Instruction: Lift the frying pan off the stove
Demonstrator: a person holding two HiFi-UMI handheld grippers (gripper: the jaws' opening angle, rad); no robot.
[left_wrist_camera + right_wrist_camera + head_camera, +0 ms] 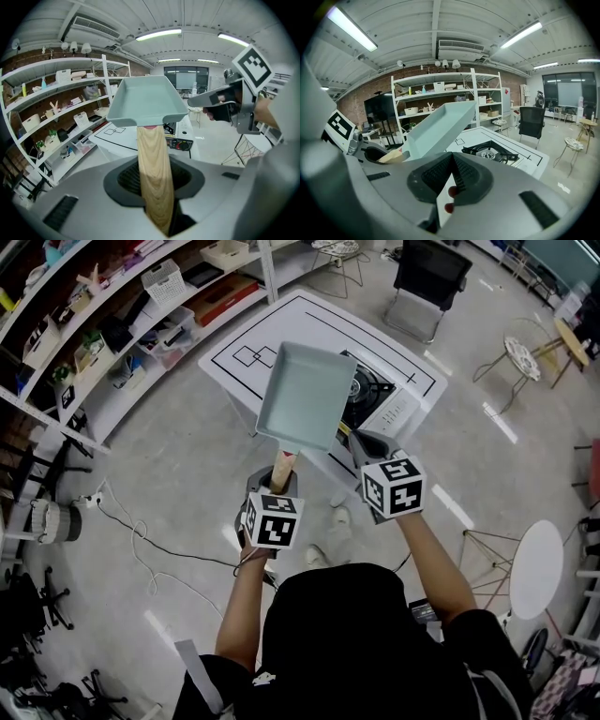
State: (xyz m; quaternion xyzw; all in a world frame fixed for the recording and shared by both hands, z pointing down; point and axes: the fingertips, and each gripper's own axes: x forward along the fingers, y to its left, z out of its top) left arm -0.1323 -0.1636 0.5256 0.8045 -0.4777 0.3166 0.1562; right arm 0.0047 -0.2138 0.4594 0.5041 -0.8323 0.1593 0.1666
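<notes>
Frying pan aloft above stove; wooden handle clamped in left gripper. Right gripper jaws pressed together, idle. Risk: one-ended grip, so pan could droop or twist loose.

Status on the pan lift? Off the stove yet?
Done: the pan is in the air, clear of the stove, whose burner is bare.
In hand: the left gripper is clamped on the pan's wooden handle; the right gripper is shut and empty.
Left: nothing of the lift itself, as far as I can see.
</notes>
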